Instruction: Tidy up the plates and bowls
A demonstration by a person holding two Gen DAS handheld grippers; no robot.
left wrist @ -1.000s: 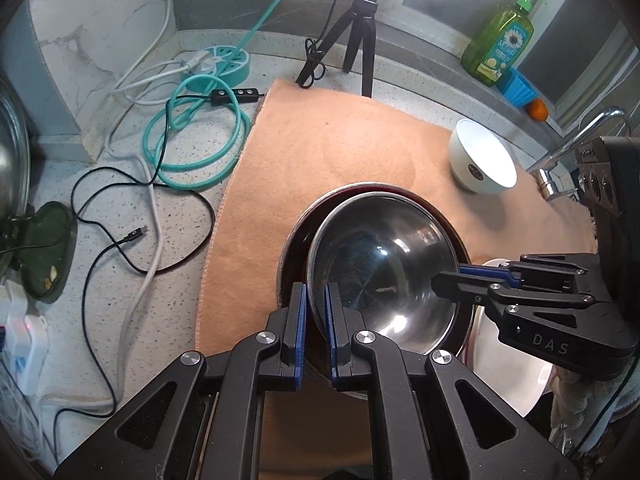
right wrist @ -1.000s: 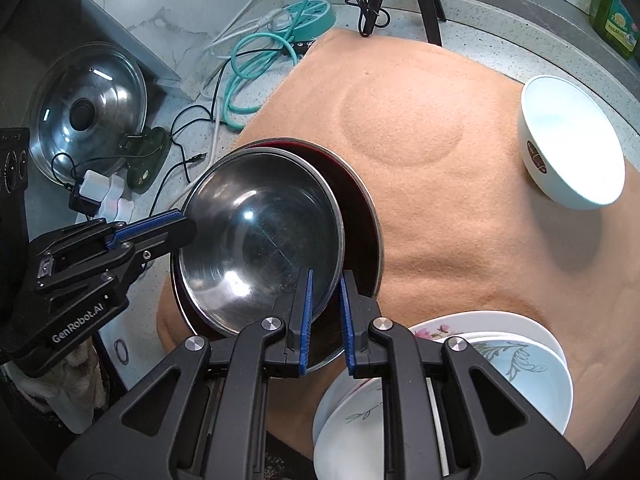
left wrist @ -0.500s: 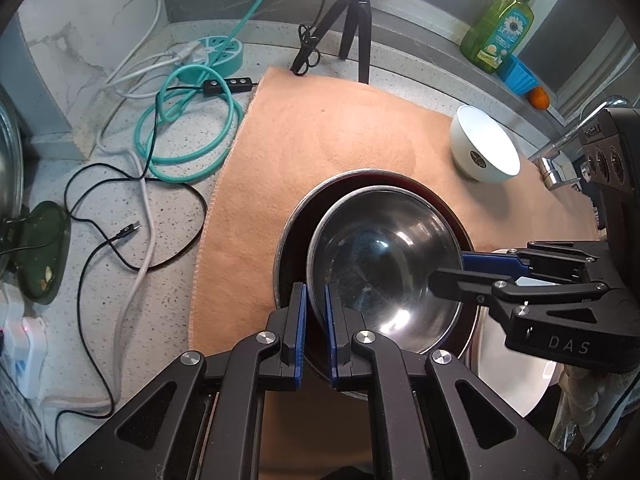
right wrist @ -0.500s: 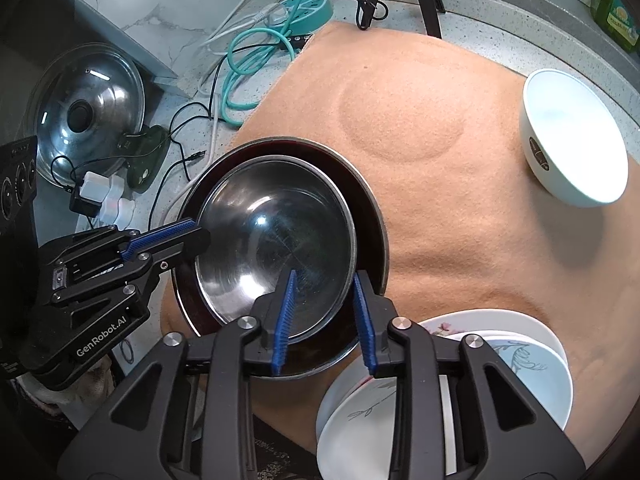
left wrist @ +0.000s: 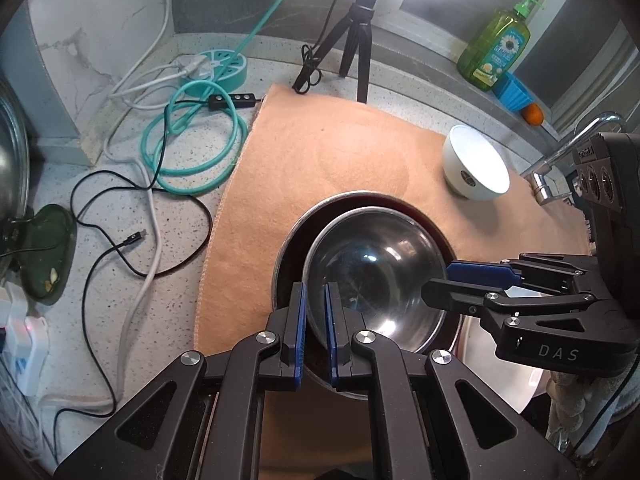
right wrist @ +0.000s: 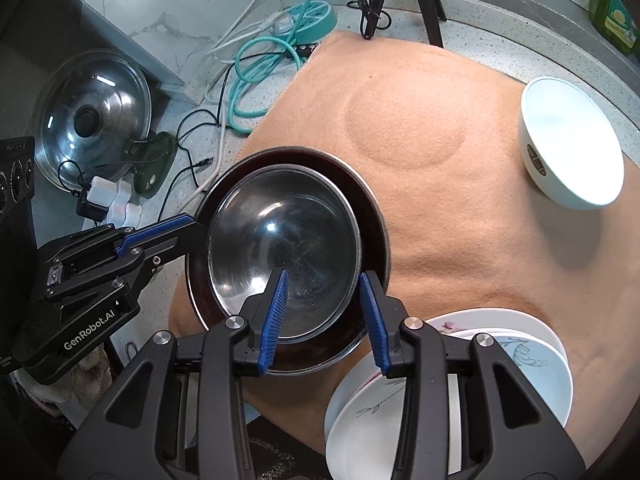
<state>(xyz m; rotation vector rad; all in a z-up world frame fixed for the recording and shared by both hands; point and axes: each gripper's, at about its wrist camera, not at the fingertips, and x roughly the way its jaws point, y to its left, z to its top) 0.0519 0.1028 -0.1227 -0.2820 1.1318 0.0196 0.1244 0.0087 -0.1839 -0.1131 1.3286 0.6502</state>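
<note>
Left wrist view: the left gripper (left wrist: 315, 300) pinches the near rim of the steel bowl (left wrist: 376, 268), one blue pad inside the wall and one outside, exactly as a second ago. The bowl sits nested inside a larger dark-lined steel bowl (left wrist: 292, 248) on the orange mat (left wrist: 320, 160). The right gripper (left wrist: 440, 284) reaches in from the right, its fingers now parted at the bowl's far rim, where a second ago they were pressed together on it. A white bowl (left wrist: 476, 168) stands well apart at the mat's far right.

Right wrist view: the right gripper (right wrist: 324, 292) has just been opening; its blue pads straddle the steel bowl's (right wrist: 280, 236) near rim without pressing it, having clamped that rim a second earlier. The bowl, then tipped across the larger bowl (right wrist: 376, 216), now lies level inside it. The left gripper (right wrist: 196, 232) remains clamped on the bowl's left rim. A stack of white patterned plates (right wrist: 520, 360) lies beside the right gripper.
</note>
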